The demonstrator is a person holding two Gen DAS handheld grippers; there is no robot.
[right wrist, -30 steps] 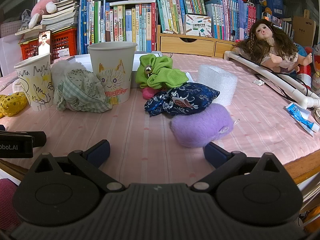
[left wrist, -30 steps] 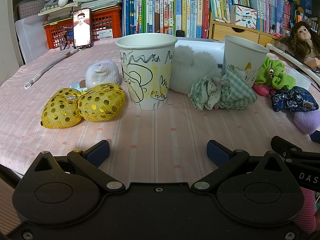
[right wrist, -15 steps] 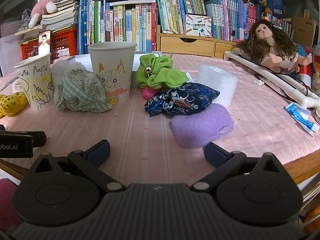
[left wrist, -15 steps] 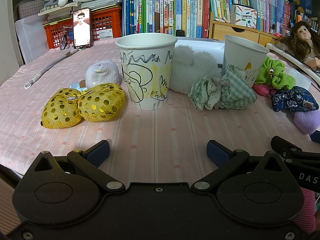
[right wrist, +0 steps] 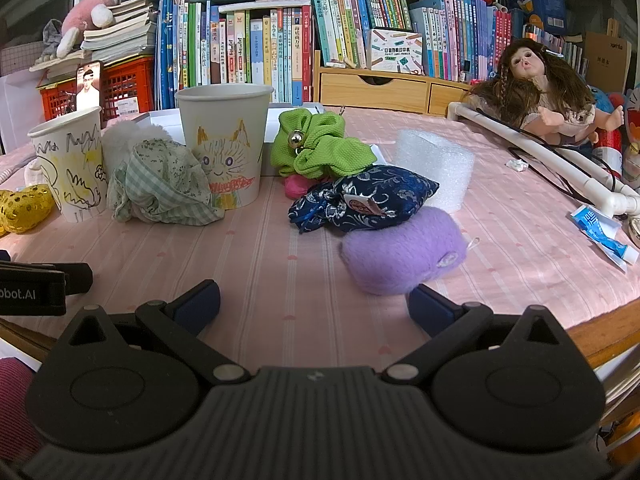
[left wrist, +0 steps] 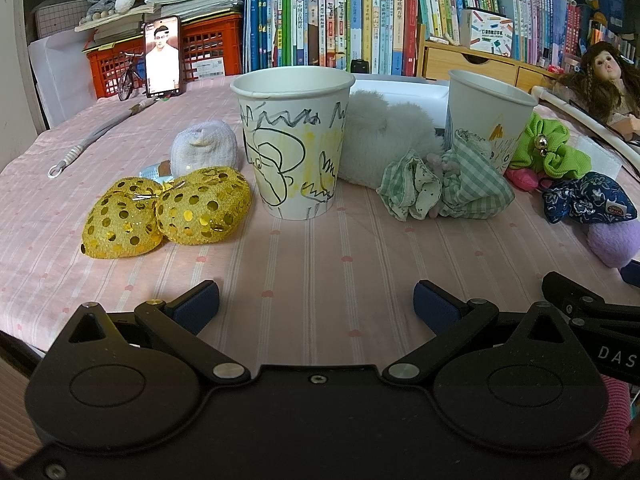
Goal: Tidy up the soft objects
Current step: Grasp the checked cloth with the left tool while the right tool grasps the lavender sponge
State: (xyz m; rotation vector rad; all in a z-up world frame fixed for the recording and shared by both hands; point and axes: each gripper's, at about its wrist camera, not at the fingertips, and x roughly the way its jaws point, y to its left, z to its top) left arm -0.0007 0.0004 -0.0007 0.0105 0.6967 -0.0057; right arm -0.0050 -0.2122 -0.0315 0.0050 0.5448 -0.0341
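Observation:
Two drawn-on paper cups stand on the pink cloth: the left cup (left wrist: 294,144) and the cat cup (right wrist: 222,142). Around them lie a gold sequin pouch (left wrist: 168,212), a white sock ball (left wrist: 204,148), white fluff (left wrist: 384,140), a green checked cloth (left wrist: 444,184), a lime scrunchie (right wrist: 316,148), a navy floral pouch (right wrist: 360,198) and a purple plush (right wrist: 404,250). My left gripper (left wrist: 316,306) is open and empty in front of the left cup. My right gripper (right wrist: 314,302) is open and empty, its right finger just short of the purple plush.
A foam roll (right wrist: 434,166) stands behind the navy pouch. A doll (right wrist: 540,88) and a white pipe (right wrist: 552,164) lie at the right. Books (left wrist: 360,20), red crates (left wrist: 200,56) and a phone (left wrist: 162,56) line the back. The table edge (right wrist: 600,336) runs near right.

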